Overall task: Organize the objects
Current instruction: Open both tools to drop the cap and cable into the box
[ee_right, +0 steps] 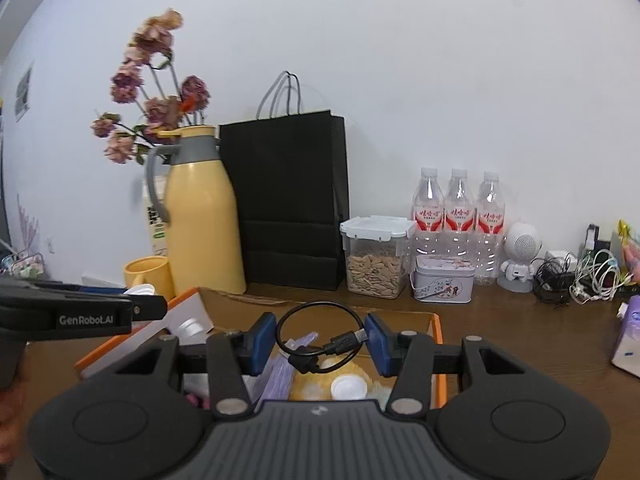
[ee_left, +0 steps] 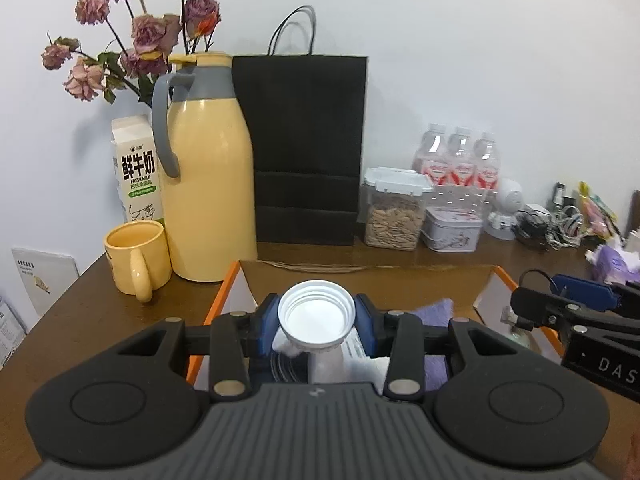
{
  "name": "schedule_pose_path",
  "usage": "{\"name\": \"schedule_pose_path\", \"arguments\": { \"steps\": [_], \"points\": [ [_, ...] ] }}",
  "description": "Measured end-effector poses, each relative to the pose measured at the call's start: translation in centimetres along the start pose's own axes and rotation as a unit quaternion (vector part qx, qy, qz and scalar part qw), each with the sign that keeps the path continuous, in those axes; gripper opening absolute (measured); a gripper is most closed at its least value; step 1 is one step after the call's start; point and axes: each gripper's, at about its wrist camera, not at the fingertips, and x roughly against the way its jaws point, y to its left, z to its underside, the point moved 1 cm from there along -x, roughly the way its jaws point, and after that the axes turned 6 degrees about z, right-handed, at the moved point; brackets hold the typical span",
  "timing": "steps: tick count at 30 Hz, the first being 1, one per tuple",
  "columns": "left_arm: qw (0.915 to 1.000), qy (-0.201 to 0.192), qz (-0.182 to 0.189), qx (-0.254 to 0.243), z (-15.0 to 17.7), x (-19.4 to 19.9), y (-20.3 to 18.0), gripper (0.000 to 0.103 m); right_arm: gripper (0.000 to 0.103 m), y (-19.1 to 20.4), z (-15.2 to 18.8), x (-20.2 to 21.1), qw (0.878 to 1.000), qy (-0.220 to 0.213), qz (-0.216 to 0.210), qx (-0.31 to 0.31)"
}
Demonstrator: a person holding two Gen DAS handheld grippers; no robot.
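Observation:
My left gripper [ee_left: 317, 318] is shut on a small white bottle [ee_left: 316, 314], whose round ribbed top faces the camera between the blue pads [ee_left: 267, 320]. It hangs above an orange-edged cardboard box [ee_left: 224, 292] on the brown table. In the right wrist view my right gripper [ee_right: 320, 338] is shut on a coiled black USB cable [ee_right: 304, 310], the loop squeezed between both pads over the same box [ee_right: 438, 332]. Inside the box lie a purple cloth [ee_right: 280, 376], something yellow and fluffy [ee_right: 312, 390] and a white cap [ee_right: 349, 388]. Each gripper shows at the edge of the other's view.
Along the wall stand a yellow thermos jug [ee_left: 208, 184], a yellow mug [ee_left: 136, 256], a milk carton [ee_left: 136, 168], a black paper bag [ee_left: 304, 148], a seed container [ee_right: 376, 256], a tin [ee_right: 442, 280], three water bottles [ee_right: 458, 208], a white speaker figure [ee_right: 520, 256] and tangled cables [ee_right: 580, 276].

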Motion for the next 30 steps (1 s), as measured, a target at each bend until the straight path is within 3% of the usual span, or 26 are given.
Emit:
{"name": "schedule_pose_path", "arguments": {
  "steps": [5, 9, 19, 20, 22, 24, 26, 27, 30],
  "points": [
    [0.9993, 0.017, -0.008, 0.033, 0.1, -3.3, 1.3, 0.04, 0.048, -0.6, 0.6, -2.8, 1.0, 0.015, 0.013, -0.014],
    [0.9987, 0.042, -0.005, 0.029, 1.0, -4.5, 1.6, 0.04, 0.048, -0.7, 1.7, -3.9, 0.999, 0.038, 0.011, -0.012],
    [0.9998, 0.013, 0.005, 0.013, 1.1, -3.0, 0.6, 0.043, 0.051, -0.1, 2.5, -3.7, 0.999, 0.05, 0.013, -0.003],
    [0.9999, 0.01, 0.006, 0.012, 1.1, -2.8, 0.5, 0.05, 0.055, 0.0, 2.6, -3.7, 0.999, 0.052, 0.012, -0.002],
    [0.9999, 0.0, 0.007, 0.011, 1.1, -2.4, 0.5, 0.068, 0.083, 0.0, 2.8, -3.6, 0.999, 0.05, 0.017, -0.001],
    [0.9999, -0.011, 0.003, 0.01, 1.0, -2.0, 0.3, 0.094, 0.093, 0.0, 2.8, -3.3, 0.999, 0.046, 0.023, 0.0],
    [0.9997, -0.024, 0.0, 0.006, 1.0, -1.5, 0.2, 0.103, 0.099, -0.1, 2.8, -3.2, 0.999, 0.047, 0.022, -0.004],
    [0.9996, -0.028, -0.001, 0.007, 1.0, -1.3, 0.2, 0.103, 0.103, -0.2, 2.8, -3.2, 0.999, 0.047, 0.022, -0.006],
    [0.9997, -0.025, -0.002, 0.01, 0.9, -1.2, 0.1, 0.103, 0.103, -0.3, 2.8, -3.1, 0.998, 0.05, 0.023, -0.006]
  ]
}}
